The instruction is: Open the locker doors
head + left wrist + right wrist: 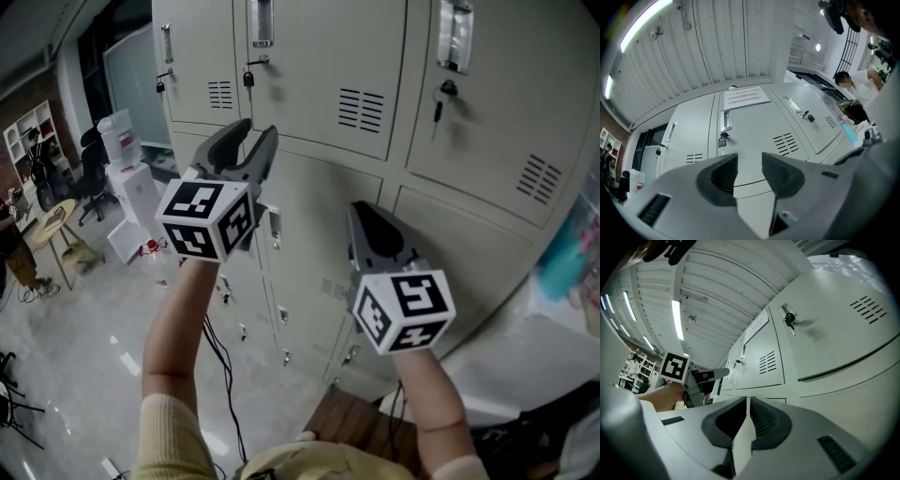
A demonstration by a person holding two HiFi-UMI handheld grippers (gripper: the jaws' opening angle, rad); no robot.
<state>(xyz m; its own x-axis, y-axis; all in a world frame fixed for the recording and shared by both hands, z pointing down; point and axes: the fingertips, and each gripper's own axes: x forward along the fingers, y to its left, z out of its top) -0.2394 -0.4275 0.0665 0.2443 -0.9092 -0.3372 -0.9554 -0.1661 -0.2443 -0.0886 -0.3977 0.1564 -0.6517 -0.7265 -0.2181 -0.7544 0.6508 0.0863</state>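
A bank of grey lockers [319, 84] fills the head view, and every door I can see is closed. The upper middle door has a recessed handle [262, 23] with a padlock [248, 75] under it. A key [442, 94] hangs in the upper right door. My left gripper [251, 141] is raised in front of the middle column, a little off the door, open with nothing between its jaws. In the left gripper view, the left gripper [750, 161] points at the padlock [722, 140] door. My right gripper [366, 211] sits lower right, shut and empty, close to the lower door [843, 394].
A water dispenser [122, 159], a round table [56, 220] and chairs stand on the glossy floor at the left. A wooden surface [352, 417] lies below my arms. Cables hang by my left forearm. A person [855, 84] stands at the lockers' far end. A paper notice [745, 97] is stuck above the doors.
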